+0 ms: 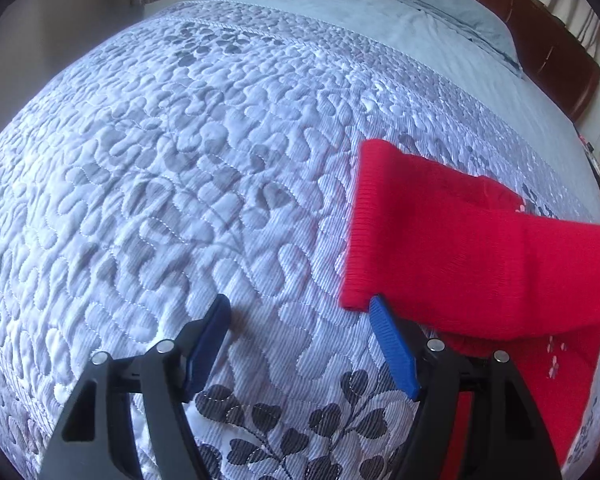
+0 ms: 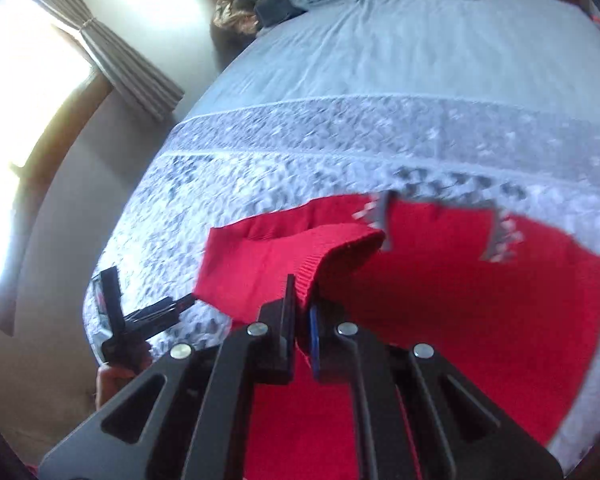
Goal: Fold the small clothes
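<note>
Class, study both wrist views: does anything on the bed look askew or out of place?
Nothing damaged. The red sweater lies partly doubled over, one knit edge pinched in the right gripper and raised off the quilt. The left gripper stands open beside it.

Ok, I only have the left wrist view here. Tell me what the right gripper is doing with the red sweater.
Observer: The right gripper is shut on the red sweater, pinching a ribbed edge of it.
Operator: Describe how that pinched part sits.
Observer: It hangs lifted off the rest of the sweater, draping from the gripper toward the left gripper.
Operator: Report what the far side of the sweater shows.
Observer: Two grey patterned patches sit along its far edge; they are blurred, so I cannot tell more.
Operator: Tell me what is left of the bed.
Observer: A bright window with a tied-back curtain.
</note>
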{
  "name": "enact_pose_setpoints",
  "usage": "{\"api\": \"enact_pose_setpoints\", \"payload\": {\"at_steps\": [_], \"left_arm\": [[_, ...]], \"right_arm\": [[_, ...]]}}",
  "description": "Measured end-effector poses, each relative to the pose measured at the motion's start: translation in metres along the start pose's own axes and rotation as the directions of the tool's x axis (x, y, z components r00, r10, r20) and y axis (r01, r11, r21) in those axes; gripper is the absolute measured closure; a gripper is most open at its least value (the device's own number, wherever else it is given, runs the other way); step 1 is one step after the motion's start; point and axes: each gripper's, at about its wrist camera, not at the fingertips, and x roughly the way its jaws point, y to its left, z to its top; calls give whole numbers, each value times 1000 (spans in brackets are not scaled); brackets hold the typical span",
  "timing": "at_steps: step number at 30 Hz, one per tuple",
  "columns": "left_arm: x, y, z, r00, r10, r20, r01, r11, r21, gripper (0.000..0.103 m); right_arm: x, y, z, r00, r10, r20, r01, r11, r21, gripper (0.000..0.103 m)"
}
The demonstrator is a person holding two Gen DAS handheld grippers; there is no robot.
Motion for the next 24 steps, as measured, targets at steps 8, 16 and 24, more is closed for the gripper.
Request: {"api": "enact_pose_setpoints", "payload": {"at_steps": [8, 16, 24], "left_arm": [[7, -24, -7, 1000, 23, 4, -24, 997, 78, 30], [10, -50, -15, 1000, 2, 11, -4, 985, 172, 30], [15, -64, -21, 999, 37, 16, -40, 972, 232, 28]], "right_arm": [[-37, -106, -15, 985, -170, -2, 168, 973, 161, 99], [-21, -205, -51, 945, -315, -93, 328, 898, 294, 99], [-1, -249, -82, 937, -315, -152, 349, 864, 363, 79]]}}
